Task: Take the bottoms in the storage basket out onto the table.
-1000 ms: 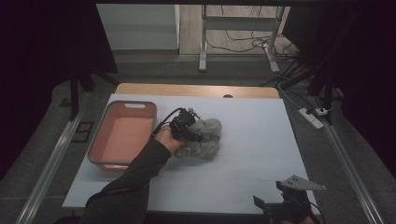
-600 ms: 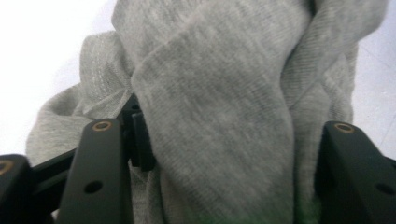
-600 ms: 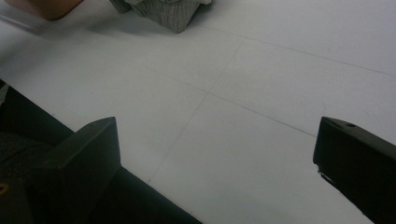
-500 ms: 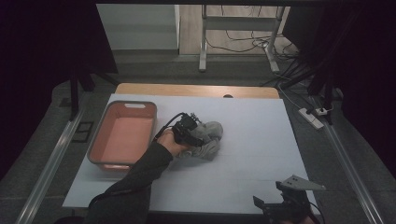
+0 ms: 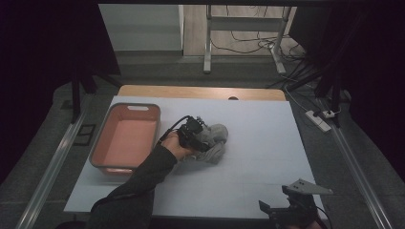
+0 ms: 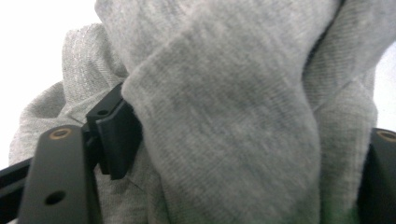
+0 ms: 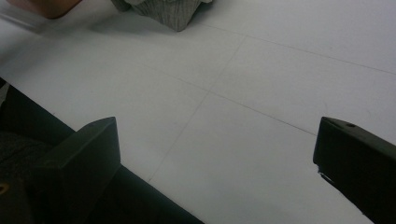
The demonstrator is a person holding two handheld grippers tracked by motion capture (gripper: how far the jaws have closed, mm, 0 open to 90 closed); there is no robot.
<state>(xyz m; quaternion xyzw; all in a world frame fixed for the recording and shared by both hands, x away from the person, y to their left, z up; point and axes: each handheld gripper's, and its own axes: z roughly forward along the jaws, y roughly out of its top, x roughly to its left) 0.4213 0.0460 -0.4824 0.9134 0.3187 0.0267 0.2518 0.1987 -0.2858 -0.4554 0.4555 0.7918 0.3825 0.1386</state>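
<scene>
Near the middle of the table: a grey cloth lies bunched on the white table, just right of the pink tub and apart from it.
Left gripper: it sits on the near left side of the cloth; its jaws have just been opening, and a thick fold of cloth stands between them.
Left grip: the left pad touches the fold's edge, but the fold looks loose, not pinched, so I read the jaws as spread and letting go.
Right gripper: it hangs at the near right corner of the table, well apart from the cloth, jaws spread wide over bare table.
Step in hand: most likely releasing the cloth, perhaps to take a better hold.
Doing it well: open fully before drawing back, so the weave does not drag on a pad; pull straight back along the jaws, not sideways, or the heap will roll.
Next hold: pick an outer edge or corner, not a thick fold.
Risk: a snagged fold would pull the cloth toward the tub.
Hard to make out: what kind of cloth it is; the heap hides its edges.
Cut off: the right jaw in the left gripper view, so contact there cannot be told.
Dim: the high view is dark, and the left jaws' tips there are lost against the cloth.
</scene>
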